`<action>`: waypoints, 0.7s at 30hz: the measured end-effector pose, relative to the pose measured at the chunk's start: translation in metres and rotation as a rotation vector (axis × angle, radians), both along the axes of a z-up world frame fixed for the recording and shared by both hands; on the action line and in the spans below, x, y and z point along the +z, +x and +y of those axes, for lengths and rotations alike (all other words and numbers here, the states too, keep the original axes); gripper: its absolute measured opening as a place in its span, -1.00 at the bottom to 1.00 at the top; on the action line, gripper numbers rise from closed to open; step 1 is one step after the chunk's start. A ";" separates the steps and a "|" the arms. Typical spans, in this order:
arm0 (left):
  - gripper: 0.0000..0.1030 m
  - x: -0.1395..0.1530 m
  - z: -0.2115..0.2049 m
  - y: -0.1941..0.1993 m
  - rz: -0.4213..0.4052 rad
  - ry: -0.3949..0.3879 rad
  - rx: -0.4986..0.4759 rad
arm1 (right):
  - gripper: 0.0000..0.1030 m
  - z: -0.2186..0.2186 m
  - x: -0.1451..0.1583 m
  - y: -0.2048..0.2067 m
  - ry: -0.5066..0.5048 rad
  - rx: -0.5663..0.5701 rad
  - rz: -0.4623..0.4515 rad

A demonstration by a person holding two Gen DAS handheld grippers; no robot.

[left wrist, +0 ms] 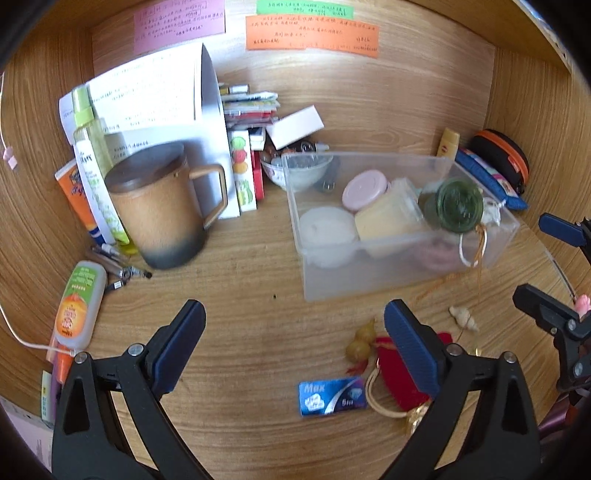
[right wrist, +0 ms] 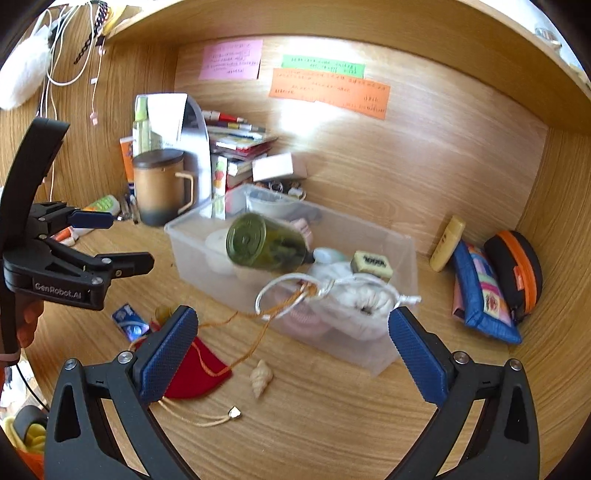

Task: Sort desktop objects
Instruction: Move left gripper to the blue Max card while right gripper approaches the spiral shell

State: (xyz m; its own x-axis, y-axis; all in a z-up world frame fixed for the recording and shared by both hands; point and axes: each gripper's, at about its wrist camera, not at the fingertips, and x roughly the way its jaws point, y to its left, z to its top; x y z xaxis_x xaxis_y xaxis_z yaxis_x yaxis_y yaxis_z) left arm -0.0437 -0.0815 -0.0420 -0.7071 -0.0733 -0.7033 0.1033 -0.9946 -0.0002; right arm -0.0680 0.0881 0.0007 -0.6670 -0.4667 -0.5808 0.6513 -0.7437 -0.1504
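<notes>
Three paper notes [left wrist: 312,35] line the wall; one lidded mug [left wrist: 159,206], one clear bin [left wrist: 399,229], one seashell [right wrist: 261,377], one red pouch [right wrist: 194,371] occupy the tabletop [left wrist: 251,266].

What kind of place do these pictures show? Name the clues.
Probably a personal study desk set in a wooden alcove: handwritten notes stuck on the back wall, stacked books beside a mug, and a clear bin of small belongings.

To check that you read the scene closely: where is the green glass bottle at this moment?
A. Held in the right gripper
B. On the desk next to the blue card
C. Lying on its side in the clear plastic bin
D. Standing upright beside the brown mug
C: the green glass bottle lies tipped over on the other items inside the clear plastic bin, and the right gripper is open and empty.
</notes>
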 end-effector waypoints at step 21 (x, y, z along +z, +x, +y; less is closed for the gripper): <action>0.92 -0.052 -0.008 0.014 -0.142 0.057 -0.042 | 0.93 0.005 -0.051 -0.014 0.110 -0.048 -0.119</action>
